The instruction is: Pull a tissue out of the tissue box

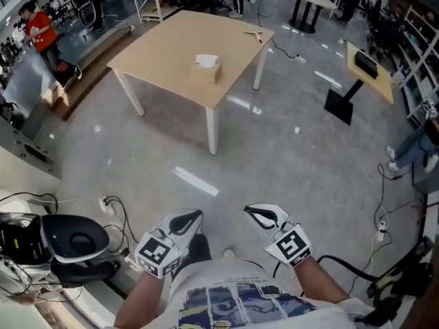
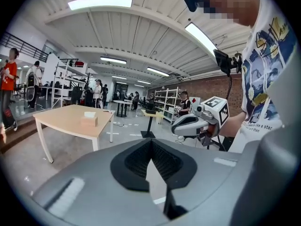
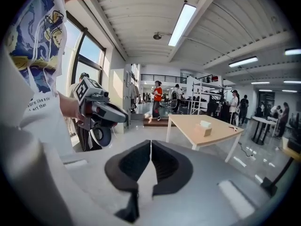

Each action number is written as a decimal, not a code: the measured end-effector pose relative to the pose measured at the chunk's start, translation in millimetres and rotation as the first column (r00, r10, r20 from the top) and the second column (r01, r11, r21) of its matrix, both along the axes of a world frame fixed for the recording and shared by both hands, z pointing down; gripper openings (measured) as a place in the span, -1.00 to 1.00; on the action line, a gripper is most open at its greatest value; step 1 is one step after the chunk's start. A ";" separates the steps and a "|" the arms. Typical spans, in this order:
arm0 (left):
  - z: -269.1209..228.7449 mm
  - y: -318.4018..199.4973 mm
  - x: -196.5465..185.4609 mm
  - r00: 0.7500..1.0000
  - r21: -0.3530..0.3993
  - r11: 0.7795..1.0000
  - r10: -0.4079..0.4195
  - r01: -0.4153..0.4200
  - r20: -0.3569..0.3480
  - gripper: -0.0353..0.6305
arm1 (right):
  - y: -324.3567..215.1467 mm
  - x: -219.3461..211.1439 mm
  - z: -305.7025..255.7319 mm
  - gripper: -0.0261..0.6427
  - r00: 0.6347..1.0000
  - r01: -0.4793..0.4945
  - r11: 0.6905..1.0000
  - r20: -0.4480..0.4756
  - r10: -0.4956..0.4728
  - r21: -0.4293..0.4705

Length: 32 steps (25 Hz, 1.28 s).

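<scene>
Both grippers hang close to the person's body over the grey floor (image 1: 288,142), well apart from the table (image 1: 164,53). The left gripper (image 1: 186,219) has its fingers pressed together with nothing between them, and so does the right gripper (image 1: 262,215). Each carries a cube with black-and-white square markers.

The tissue box (image 1: 206,70), plain tan with no lettering that can be read, stands near the middle of the table, a little toward the corner nearest the person. A white tissue (image 1: 206,61) sticks up from its top. The person's printed shirt (image 2: 265,102) shows words ending "like a star".
</scene>
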<state>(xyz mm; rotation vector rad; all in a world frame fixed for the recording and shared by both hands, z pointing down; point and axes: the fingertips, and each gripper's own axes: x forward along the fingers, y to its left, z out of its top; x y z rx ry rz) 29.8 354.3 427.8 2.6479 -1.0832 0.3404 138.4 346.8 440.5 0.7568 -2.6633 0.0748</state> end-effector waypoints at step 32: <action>12.6 -291.2 -110.8 0.995 0.003 0.995 0.097 -0.097 -0.015 -0.88 | -291.8 -126.1 -0.7 -0.88 0.999 -0.035 0.999 -0.011 0.035 -0.012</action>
